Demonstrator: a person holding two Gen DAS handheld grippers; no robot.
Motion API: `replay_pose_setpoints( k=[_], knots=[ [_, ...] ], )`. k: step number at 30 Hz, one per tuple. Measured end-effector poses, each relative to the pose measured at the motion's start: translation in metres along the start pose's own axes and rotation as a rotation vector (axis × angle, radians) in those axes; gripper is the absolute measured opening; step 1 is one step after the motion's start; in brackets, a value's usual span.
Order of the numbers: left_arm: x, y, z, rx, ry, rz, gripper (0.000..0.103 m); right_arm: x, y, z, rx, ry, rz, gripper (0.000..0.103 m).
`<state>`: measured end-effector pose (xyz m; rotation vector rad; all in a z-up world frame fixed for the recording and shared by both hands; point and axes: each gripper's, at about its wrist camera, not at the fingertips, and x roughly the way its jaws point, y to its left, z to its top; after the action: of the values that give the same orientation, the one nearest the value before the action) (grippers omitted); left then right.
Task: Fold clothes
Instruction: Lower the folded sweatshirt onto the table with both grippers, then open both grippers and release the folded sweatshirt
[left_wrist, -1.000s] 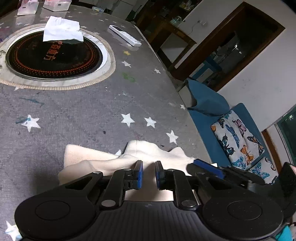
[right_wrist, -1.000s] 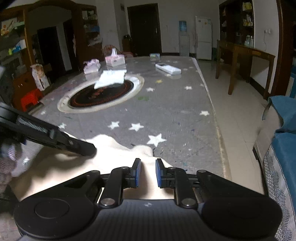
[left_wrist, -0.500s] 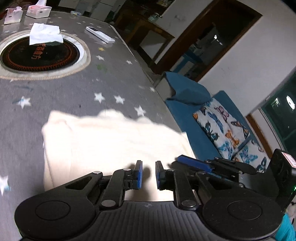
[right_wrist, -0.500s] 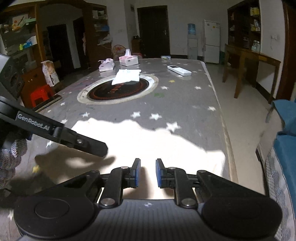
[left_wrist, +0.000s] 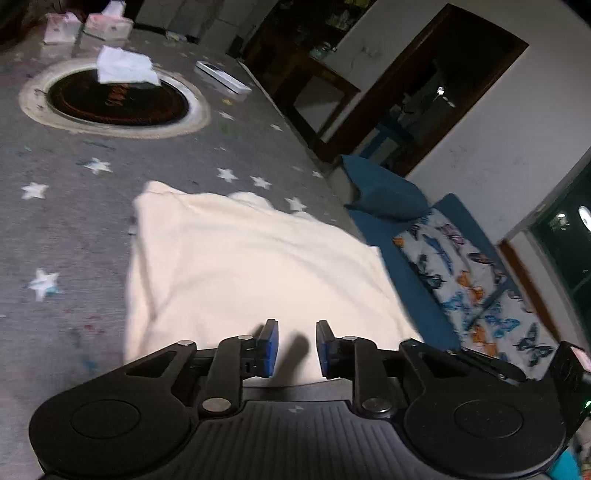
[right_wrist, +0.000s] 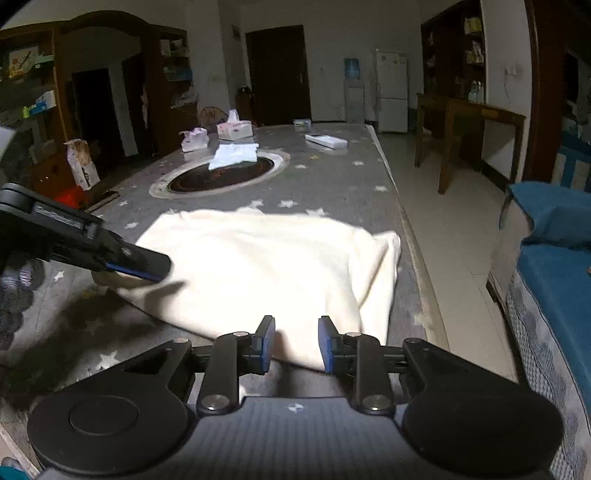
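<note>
Left wrist view showed the cream garment spread flat on the starry table — both the left gripper and right gripper were opening, apparently releasing its near edge.

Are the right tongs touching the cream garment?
Cannot tell. In the right wrist view the opening right tongs overlap the cream garment's near edge; no contact or gap shows.

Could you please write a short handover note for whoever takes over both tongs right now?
Left tongs: jaws opening, nothing pinched, at the near edge of the cream garment.
Right tongs: jaws opening too, cloth edge just beyond the pads, not gripped.
Garment lies spread on the star-patterned table, its right side doubled over near the table edge.
Done: cloth laid out and let go.
Left: the remaining folds.
</note>
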<state>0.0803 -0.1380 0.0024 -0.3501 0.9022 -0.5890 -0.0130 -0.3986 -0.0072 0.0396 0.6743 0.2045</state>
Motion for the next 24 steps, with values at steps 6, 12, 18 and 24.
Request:
replay_pose_setpoints(
  k=[6, 12, 18, 24],
  knots=[
    [-0.015, 0.010, -0.010, -0.014, -0.022, 0.030, 0.025, -0.005, 0.005, 0.002, 0.000, -0.015, 0.009, 0.027],
    [-0.029, 0.019, -0.009, -0.055, -0.075, 0.040, 0.025, 0.003, 0.024, 0.013, -0.030, -0.042, 0.050, 0.033],
    [-0.027, 0.039, -0.004, -0.120, -0.092, 0.080, 0.023, 0.019, 0.038, 0.019, -0.041, -0.033, 0.080, 0.041],
    [-0.031, 0.043, -0.004, -0.132, -0.098, 0.063, 0.021, 0.027, 0.040, 0.015, -0.042, -0.012, 0.081, 0.046]
  ],
)
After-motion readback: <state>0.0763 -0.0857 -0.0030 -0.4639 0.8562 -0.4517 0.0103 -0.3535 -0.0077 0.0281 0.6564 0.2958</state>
